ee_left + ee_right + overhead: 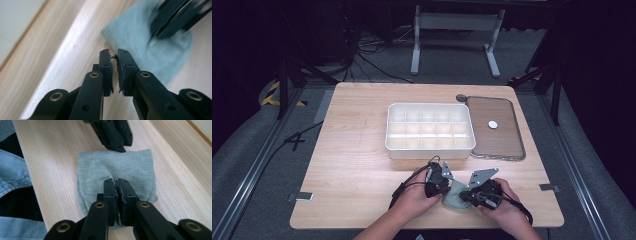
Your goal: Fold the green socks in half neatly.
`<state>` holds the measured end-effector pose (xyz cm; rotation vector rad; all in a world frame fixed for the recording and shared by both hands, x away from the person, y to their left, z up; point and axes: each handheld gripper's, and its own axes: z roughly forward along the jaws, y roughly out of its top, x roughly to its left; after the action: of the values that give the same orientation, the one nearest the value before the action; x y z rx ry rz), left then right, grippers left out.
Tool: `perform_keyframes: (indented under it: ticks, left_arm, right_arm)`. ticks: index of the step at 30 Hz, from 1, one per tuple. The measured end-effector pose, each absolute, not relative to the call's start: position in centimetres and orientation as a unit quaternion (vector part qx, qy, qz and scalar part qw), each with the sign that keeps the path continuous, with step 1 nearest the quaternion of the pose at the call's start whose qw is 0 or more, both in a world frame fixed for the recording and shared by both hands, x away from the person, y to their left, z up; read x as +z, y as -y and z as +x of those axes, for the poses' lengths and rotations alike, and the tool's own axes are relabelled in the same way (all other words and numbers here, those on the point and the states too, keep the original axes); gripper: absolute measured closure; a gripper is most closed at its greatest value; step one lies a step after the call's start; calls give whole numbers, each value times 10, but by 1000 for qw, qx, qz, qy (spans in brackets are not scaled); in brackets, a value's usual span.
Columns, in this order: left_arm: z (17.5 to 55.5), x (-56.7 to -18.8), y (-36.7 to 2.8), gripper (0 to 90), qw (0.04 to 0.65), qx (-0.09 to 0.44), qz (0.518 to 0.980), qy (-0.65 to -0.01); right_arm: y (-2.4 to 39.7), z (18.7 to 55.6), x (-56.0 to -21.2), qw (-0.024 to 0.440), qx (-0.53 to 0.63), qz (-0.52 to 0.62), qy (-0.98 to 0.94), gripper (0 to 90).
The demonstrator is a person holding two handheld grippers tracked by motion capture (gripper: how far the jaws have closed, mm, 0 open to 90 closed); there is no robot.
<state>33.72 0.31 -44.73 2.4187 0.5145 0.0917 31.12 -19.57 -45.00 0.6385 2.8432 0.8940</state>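
Observation:
A small grey-green cloth point(455, 201) lies folded on the wooden table point(357, 165) near its front edge, between my two hands. My right gripper point(116, 181) is closed over the near part of the cloth point(100, 170), and creases run into its tips. My left gripper point(114, 53) has its jaws almost together with nothing visible between them, its tips at the cloth's point(155, 57) far edge. In the left gripper view the right gripper point(160, 35) rests on the cloth. The high view shows the left gripper point(446, 192) and the right gripper point(464, 196) facing each other.
A white box point(430, 151) with several compartments stands mid-table behind the hands. Right of it lies a flat brown tray point(512, 150) holding a white disc point(493, 124), with a dark round thing point(461, 98) at its far corner. A denim sleeve point(15, 175) lies at the table's front edge.

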Motion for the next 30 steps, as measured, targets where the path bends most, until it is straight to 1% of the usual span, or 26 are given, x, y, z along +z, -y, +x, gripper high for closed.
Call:
perform_keyframes:
  ticks: [3,5,8,10,14,17,23,28,30]
  left_arm:
    - [334,-440,-2,831,377,24,908,-181]
    - [333,-441,3,843,384,17,907,-173]
    - [334,-448,13,858,364,27,917,-162]
    - [335,-452,18,861,364,28,917,-161]
    - [337,-456,25,893,316,47,935,-155]
    - [336,-455,29,897,298,48,941,-155]
    - [334,-456,31,898,291,43,942,-163]
    - [333,-454,30,898,285,37,942,-174]
    - [332,-451,25,892,292,30,938,-184]
  right_arm:
    - [196,313,-451,41,297,204,-932,881]
    - [196,313,-451,41,298,202,-932,881]
    - [196,311,-449,44,299,199,-932,866]
    - [196,308,-447,48,300,196,-932,858]
    - [199,302,-445,56,301,199,-931,862]
    - [202,300,-445,60,293,207,-931,871]
    - [212,298,-441,80,279,228,-929,876]
    - [215,301,-444,78,282,236,-927,878]
    - [214,301,-441,91,284,238,-925,874]
